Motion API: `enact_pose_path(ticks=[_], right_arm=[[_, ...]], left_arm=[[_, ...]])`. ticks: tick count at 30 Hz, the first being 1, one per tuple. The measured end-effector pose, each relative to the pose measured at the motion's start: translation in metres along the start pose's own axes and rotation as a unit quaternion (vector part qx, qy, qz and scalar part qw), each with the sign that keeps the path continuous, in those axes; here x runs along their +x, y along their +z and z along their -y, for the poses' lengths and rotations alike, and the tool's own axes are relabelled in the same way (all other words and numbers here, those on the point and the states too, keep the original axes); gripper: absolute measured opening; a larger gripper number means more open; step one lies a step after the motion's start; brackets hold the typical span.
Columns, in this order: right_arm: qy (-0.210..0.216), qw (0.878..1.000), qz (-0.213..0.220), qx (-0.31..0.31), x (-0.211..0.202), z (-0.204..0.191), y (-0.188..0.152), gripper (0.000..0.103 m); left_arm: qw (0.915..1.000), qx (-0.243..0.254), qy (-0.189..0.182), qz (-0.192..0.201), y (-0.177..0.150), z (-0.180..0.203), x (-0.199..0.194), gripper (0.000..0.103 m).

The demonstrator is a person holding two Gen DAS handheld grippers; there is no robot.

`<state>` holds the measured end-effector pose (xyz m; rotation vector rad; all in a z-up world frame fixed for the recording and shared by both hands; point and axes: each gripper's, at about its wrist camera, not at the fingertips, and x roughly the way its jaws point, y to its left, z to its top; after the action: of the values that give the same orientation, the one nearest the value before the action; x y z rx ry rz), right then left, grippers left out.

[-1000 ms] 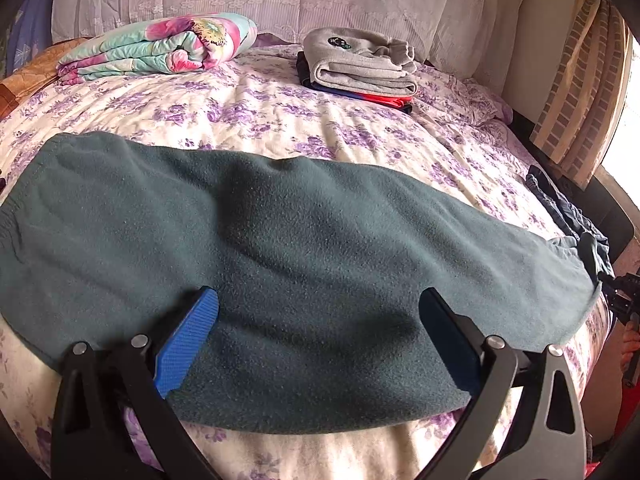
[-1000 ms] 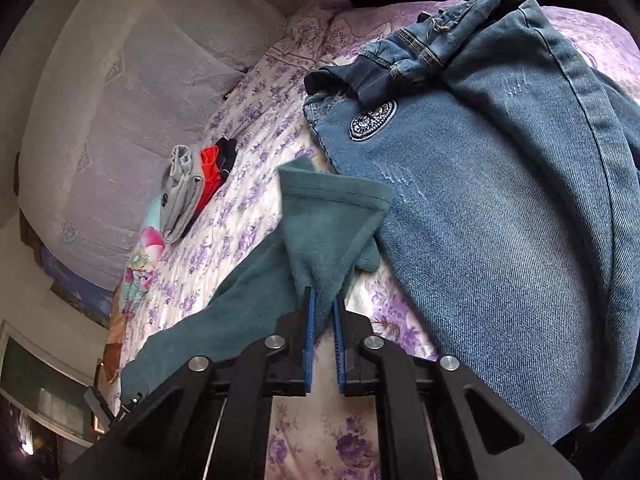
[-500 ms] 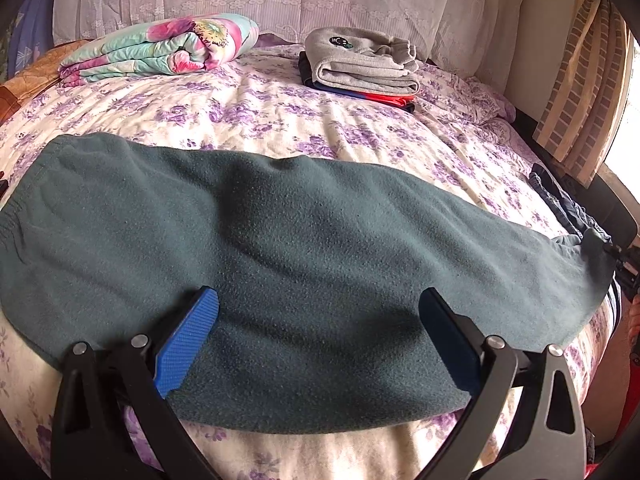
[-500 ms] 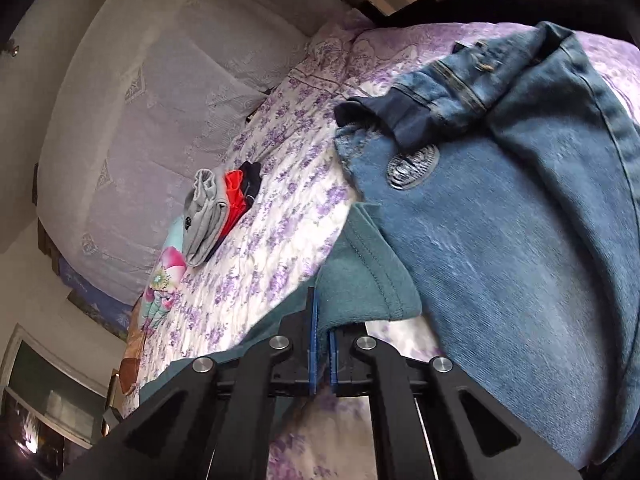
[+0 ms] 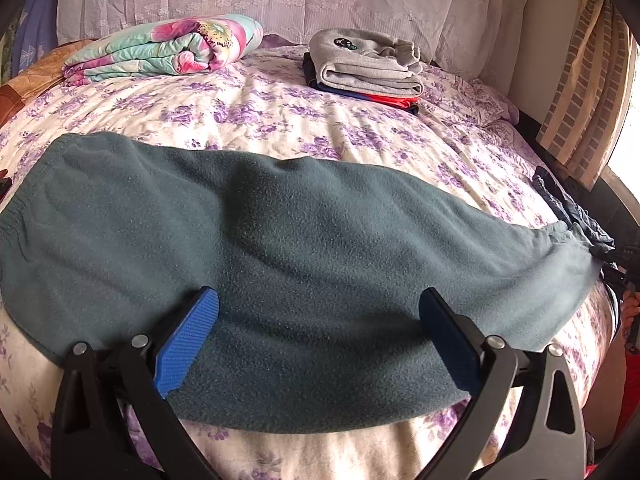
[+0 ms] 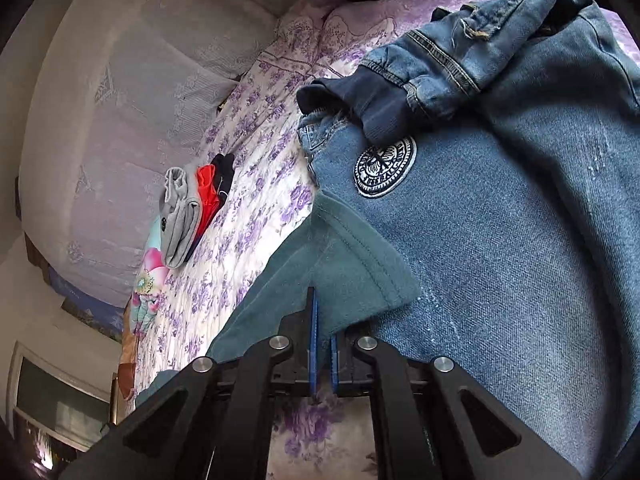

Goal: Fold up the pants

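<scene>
Dark teal fleece pants (image 5: 280, 248) lie flat across the floral bed, waistband at the left, leg cuff at the far right. My left gripper (image 5: 320, 332) is open above the near middle of the pants, its blue pads (image 5: 188, 340) spread wide and holding nothing. My right gripper (image 6: 322, 344) is shut on the cuff end of the teal pants (image 6: 352, 276), which overlaps the blue jeans. In the left wrist view the right gripper (image 5: 620, 272) shows at the far right edge by the cuff.
Blue jeans (image 6: 520, 240) with a round patch lie beside the cuff. A stack of folded clothes, grey on top (image 5: 368, 68), and a folded floral blanket (image 5: 168, 52) sit near the lace-covered headboard. A curtain (image 5: 580, 80) hangs at the right.
My right gripper has pulled the cuff outward over the jeans, and the pant leg lies straighter and flatter. My left gripper has stayed open in place.
</scene>
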<state>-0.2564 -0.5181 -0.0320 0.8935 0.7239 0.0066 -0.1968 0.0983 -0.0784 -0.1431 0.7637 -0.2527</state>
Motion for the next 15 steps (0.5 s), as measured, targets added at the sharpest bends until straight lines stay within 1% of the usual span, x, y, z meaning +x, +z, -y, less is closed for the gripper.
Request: enact_pose_path(ticks=[1, 2, 4, 5, 6, 7, 8, 9, 11, 12, 14, 15], right_arm=[[-0.012, 1.000, 0.005, -0.011, -0.002, -0.003, -0.001, 0.015], [-0.028, 0.999, 0.012, -0.025, -0.005, -0.006, -0.001, 0.022], [-0.042, 0.998, 0.020, -0.041, -0.012, -0.007, -0.003, 0.022], [-0.053, 0.997, 0.031, -0.040, -0.019, -0.004, -0.004, 0.022], [-0.074, 0.995, 0.054, -0.038, -0.030, 0.000, -0.004, 0.022], [-0.097, 0.991, 0.085, -0.042, -0.042, 0.002, -0.002, 0.022], [-0.108, 0.987, 0.108, -0.049, -0.052, 0.003, 0.003, 0.022], [-0.104, 0.986, 0.114, -0.056, -0.057, 0.002, 0.008, 0.022], [-0.068, 0.991, 0.085, -0.073, -0.050, -0.009, 0.018, 0.022], [-0.057, 0.992, 0.072, -0.087, -0.043, -0.017, 0.023, 0.022], [-0.073, 0.987, 0.056, -0.129, -0.021, -0.036, 0.033, 0.024], [-0.085, 0.984, 0.048, -0.146, -0.007, -0.042, 0.038, 0.034]], left_arm=[[1.0000, 0.000, 0.000, 0.000, 0.000, 0.000, 0.000, 0.098], [1.0000, -0.001, -0.001, 0.001, 0.000, 0.000, 0.000, 0.098], [1.0000, -0.003, -0.003, 0.003, 0.000, -0.001, 0.000, 0.098], [1.0000, -0.004, -0.004, 0.004, 0.000, -0.001, -0.001, 0.098], [1.0000, -0.004, -0.005, 0.004, 0.001, -0.001, 0.000, 0.098], [1.0000, -0.005, -0.005, 0.004, 0.001, -0.001, 0.000, 0.098], [1.0000, -0.004, -0.004, 0.004, 0.001, -0.001, 0.000, 0.098], [1.0000, -0.004, -0.003, 0.004, 0.001, -0.001, 0.000, 0.098], [1.0000, -0.003, -0.001, 0.003, 0.000, -0.001, 0.000, 0.098], [1.0000, -0.003, -0.001, 0.003, 0.000, -0.001, 0.000, 0.098], [1.0000, -0.004, -0.002, 0.004, 0.000, -0.001, 0.000, 0.098], [1.0000, -0.005, -0.002, 0.004, 0.000, -0.001, 0.000, 0.098]])
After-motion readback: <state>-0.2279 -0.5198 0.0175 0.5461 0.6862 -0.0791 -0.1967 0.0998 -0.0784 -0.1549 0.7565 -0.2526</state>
